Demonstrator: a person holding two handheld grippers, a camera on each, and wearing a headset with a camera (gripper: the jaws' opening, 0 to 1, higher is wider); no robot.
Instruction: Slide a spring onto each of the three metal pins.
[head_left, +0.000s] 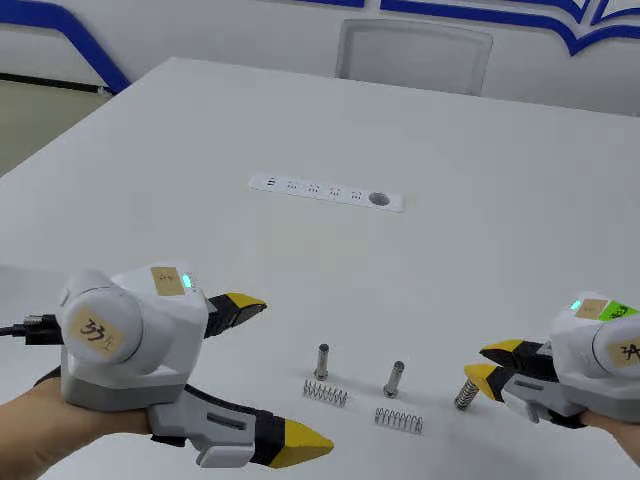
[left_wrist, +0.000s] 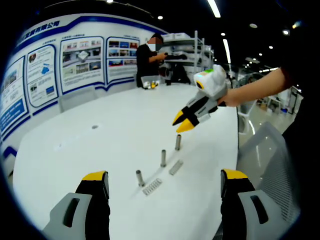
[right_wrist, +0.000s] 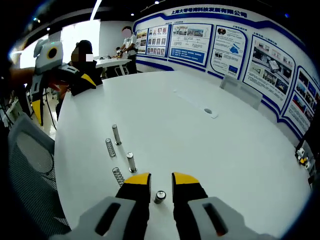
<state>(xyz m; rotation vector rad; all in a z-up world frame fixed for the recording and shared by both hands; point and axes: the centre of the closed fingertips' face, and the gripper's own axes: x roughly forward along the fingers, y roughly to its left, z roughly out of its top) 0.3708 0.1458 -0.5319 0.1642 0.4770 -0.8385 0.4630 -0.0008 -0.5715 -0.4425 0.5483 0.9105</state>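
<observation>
Springs sat at three spots on the white surface (head_left: 480, 230). In the head view, the left spring (head_left: 325, 393) lay flat just in front of the upright left pin (head_left: 322, 358). The middle spring (head_left: 398, 420) lay flat just in front of the upright middle pin (head_left: 394, 376). A third spring (head_left: 465, 396) appeared to be coiled around the right pin (right_wrist: 160, 196), which looked tilted in the head view. The three pins stood in a loose row near the front edge of the surface, each apart from the next.

The right gripper (head_left: 490, 364) hung just beside the right pin, its yellow-tipped jaws a little apart. In the right gripper view the pin's round head showed in the gap between them, and I could not tell whether either jaw touched it. In the left gripper view the same gripper hovered above that pin.

The left gripper (head_left: 274, 372) was held well to the left of the pins, jaws spread wide and gripping nothing. In the left gripper view the row of pins and the two loose springs lay ahead between its jaws.

Farther back on the surface lay a white power strip (head_left: 326, 191), and a grey chair (head_left: 413, 55) stood at the far edge. The left gripper view showed a person (left_wrist: 150, 55) standing at another table in the background.
</observation>
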